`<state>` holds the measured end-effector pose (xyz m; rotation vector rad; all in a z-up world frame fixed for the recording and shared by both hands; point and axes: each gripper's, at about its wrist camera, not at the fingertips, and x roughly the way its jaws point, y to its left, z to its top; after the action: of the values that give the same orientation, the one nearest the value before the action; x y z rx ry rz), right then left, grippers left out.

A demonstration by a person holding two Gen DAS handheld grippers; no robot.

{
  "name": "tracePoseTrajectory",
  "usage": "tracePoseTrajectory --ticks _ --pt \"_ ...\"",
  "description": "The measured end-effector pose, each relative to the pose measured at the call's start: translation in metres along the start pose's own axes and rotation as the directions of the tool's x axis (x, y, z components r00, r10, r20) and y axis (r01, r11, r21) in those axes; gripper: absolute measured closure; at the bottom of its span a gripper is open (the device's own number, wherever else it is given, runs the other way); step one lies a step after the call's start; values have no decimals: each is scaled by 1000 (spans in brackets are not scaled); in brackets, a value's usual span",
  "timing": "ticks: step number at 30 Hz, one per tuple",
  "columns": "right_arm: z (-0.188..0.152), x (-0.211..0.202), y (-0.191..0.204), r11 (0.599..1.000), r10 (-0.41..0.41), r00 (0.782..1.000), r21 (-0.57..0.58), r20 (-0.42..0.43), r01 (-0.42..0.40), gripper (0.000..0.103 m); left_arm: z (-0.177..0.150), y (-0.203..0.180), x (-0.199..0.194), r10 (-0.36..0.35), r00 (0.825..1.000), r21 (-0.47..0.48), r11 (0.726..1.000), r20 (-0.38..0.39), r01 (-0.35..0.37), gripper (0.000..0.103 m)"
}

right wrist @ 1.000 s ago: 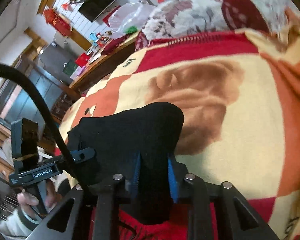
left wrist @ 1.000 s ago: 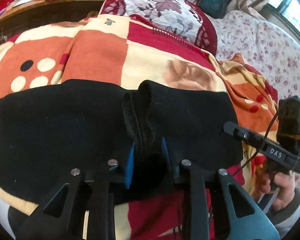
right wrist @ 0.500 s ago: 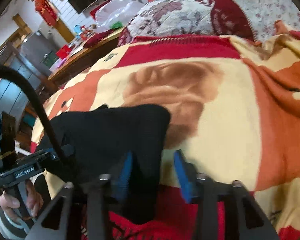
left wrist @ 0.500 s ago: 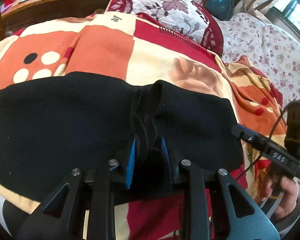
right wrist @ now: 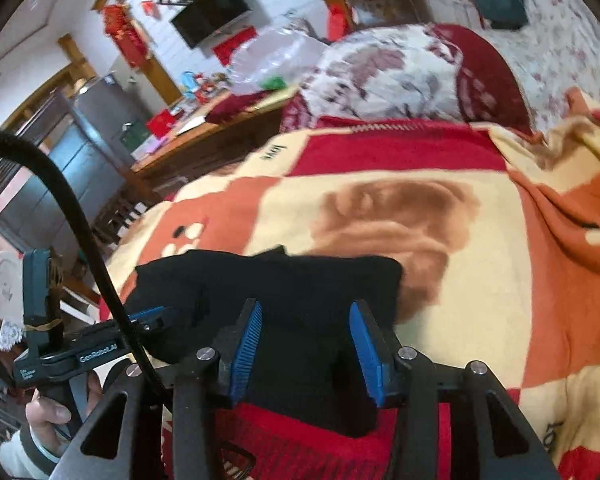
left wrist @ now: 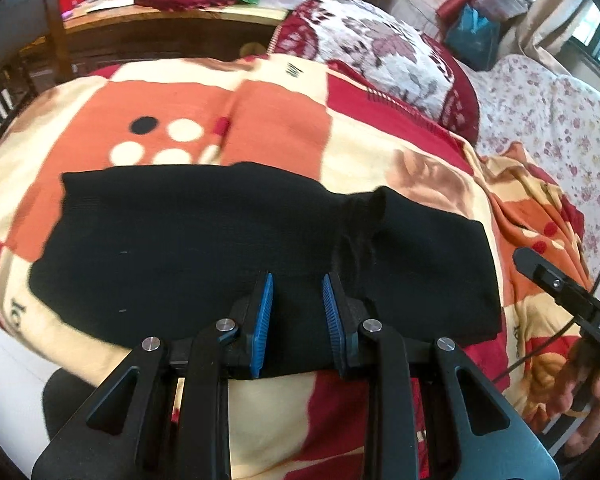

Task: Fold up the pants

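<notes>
The black pants (left wrist: 227,248) lie folded flat across the middle of the frame on your red, orange and cream blanket (left wrist: 259,120). Your left gripper (left wrist: 295,316) hovers over their near edge, jaws apart, gripping nothing. Your right gripper (right wrist: 306,344) stands open above the right end, pads clear of the cloth.

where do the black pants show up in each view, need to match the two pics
Left wrist view: the black pants stretch across the middle, from left of centre to the right, with a bunched ridge right of centre.
Right wrist view: the pants sit low and left of centre, running down between the blue pads.
Shared landmark: the floral pillow lies beyond the patterned blanket in both.
</notes>
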<state>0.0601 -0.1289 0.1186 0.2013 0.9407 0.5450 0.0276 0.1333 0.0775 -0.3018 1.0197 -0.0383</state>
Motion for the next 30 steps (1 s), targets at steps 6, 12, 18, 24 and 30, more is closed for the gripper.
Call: tracePoseTrajectory --ticks 6,12,18,24,30 --pt "0 3 25 997 23 1000 -72 1 -23 58 -3 12 -14 26 999 -18 1000 31 -26 78" --pt "-2 14 46 992 46 998 -120 -38 -50 57 -7 25 -20 49 998 -46 998 41 -47 78" --pt "-4 25 57 989 40 997 -143 -61 -49 57 -10 37 -22 51 998 -82 995 34 -48 78" --pt "-2 34 60 988 50 995 -141 -89 -62 56 -13 54 -25 65 997 -130 990 36 -60 78" --pt "1 45 72 984 50 994 -166 -95 -65 55 -20 74 -29 73 997 -183 981 26 -67 74"
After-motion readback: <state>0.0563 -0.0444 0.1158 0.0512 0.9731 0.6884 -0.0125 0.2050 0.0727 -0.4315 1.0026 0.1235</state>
